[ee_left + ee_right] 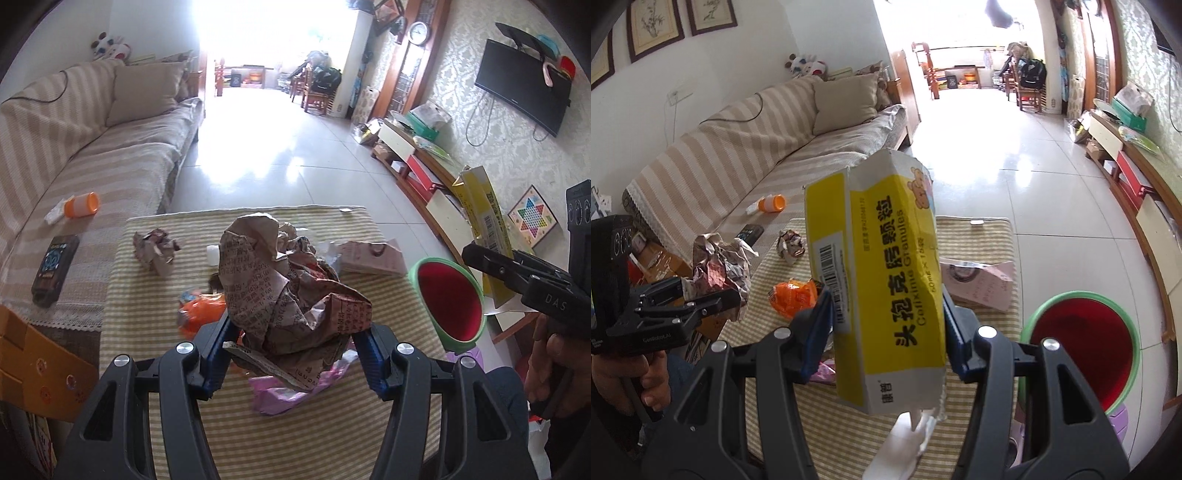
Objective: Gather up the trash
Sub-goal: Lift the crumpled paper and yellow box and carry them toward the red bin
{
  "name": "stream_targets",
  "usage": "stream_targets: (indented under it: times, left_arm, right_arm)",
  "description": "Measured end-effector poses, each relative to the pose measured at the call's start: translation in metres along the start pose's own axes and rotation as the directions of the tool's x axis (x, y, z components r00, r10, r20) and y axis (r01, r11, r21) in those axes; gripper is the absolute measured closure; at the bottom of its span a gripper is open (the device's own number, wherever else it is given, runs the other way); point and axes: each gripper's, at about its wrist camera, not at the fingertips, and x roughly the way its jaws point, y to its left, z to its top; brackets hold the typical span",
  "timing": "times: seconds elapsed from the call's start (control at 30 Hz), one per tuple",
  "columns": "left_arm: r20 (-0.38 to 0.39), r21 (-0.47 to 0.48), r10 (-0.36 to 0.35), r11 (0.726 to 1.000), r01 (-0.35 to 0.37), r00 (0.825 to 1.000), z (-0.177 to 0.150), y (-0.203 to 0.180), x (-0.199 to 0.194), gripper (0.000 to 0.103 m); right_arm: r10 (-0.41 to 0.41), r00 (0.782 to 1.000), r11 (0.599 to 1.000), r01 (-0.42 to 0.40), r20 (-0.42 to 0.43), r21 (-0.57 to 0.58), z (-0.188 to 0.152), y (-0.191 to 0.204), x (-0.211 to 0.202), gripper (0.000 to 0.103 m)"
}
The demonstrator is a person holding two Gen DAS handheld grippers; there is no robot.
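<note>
My left gripper [291, 332] is shut on a big crumpled newspaper ball [284, 280], held above the striped table [295, 424]; it also shows in the right wrist view [718, 264]. My right gripper [886, 317] is shut on a yellow medicine box [879, 277], held up over the table; the box also shows in the left wrist view [480, 221]. A green bin with a red liner [1082, 350] stands just right of the table and also shows in the left wrist view [448, 299]. On the table lie an orange wrapper [794, 295], a small paper ball [790, 245], a pink carton [979, 286] and a pink wrapper [288, 391].
A striped sofa [92, 155] runs along the left, with an orange cup [81, 205] and a dark box [55, 269] on it. A low TV cabinet [424, 162] lines the right wall. Tiled floor [277, 147] lies beyond the table.
</note>
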Motion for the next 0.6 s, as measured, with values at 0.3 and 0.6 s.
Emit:
stream_targets:
  times: [0.3, 0.6]
  left_arm:
    - [-0.017, 0.074, -0.062, 0.995, 0.063, 0.998, 0.021, -0.064, 0.022, 0.047]
    - [-0.054, 0.193, -0.129, 0.972, 0.137, 0.99, 0.044, -0.153, 0.057, 0.047]
  right_arm:
    - [-0.061, 0.998, 0.994, 0.057, 0.032, 0.092, -0.008, -0.05, -0.018, 0.051]
    - [-0.151, 0.987, 0.968, 0.139, 0.046, 0.208, -0.026, -0.118, -0.044, 0.051]
